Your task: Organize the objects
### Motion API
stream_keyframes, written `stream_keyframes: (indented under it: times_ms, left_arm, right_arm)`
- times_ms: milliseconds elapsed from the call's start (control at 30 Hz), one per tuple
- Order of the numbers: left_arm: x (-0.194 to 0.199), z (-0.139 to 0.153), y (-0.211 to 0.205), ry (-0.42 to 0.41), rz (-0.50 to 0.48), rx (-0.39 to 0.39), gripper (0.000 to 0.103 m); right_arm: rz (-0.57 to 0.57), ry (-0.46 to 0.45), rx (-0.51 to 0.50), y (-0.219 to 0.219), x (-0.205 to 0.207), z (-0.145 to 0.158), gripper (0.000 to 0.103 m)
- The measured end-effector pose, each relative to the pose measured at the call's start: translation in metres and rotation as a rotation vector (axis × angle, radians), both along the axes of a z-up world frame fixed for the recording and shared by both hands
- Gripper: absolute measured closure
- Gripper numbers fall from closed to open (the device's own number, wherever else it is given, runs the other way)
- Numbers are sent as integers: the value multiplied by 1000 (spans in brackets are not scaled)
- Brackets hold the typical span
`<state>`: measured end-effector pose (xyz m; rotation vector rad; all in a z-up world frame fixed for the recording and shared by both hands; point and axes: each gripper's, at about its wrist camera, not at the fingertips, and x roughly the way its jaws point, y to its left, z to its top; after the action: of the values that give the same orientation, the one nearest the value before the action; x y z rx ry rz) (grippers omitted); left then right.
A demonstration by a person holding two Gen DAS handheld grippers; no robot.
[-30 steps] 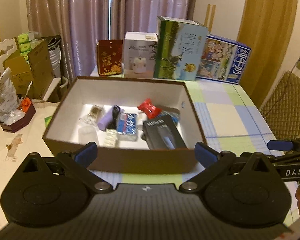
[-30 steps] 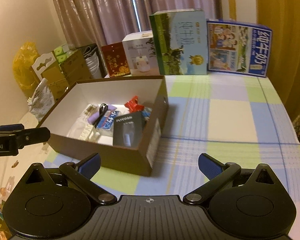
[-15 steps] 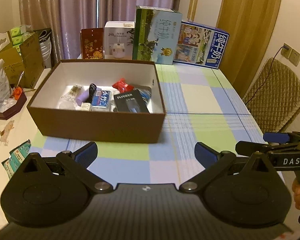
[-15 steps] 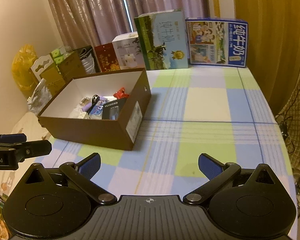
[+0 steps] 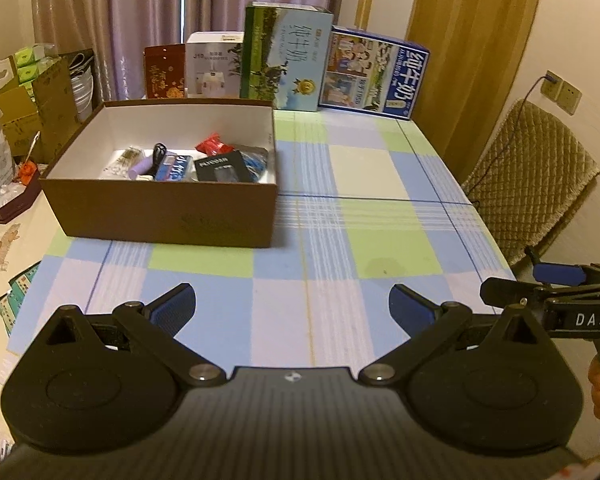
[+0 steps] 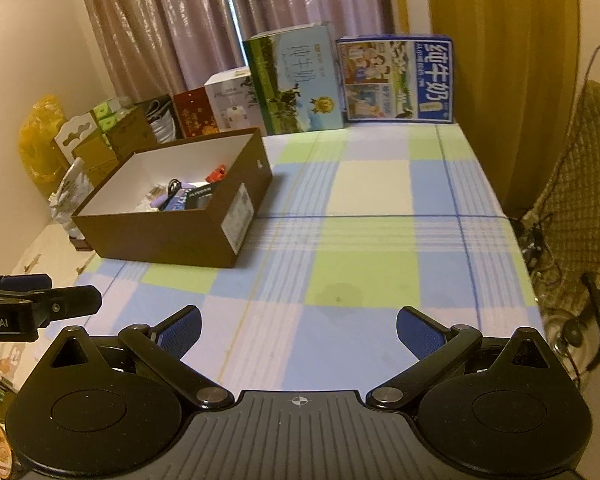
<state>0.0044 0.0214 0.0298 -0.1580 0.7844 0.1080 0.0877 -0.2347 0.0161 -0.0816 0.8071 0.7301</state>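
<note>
Brown box – white inside, checked tablecloth – blue, green, cream, black tongs with blue pads

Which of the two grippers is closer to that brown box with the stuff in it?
Left. The left gripper faces the brown box almost head-on; the right gripper sits further right, with the box off to its left.

1. The left wrist view looks forward along the left gripper from the table's near edge, down its length toward the curtains.
2. The right wrist view looks the same way along the right gripper, from further right.
3. Both stand well back from the brown box.
4. They share the checked tablecloth, the brown box and the cartons at the far end.
</note>
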Motion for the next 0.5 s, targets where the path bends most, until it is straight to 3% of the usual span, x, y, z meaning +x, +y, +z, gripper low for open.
stream_keyframes:
  times_ms: [500]
  left_arm:
    - [-16,-6,-31,5,-39,4,1]
  right_arm:
    - [-38,-5,-3,-36,-14,2,2]
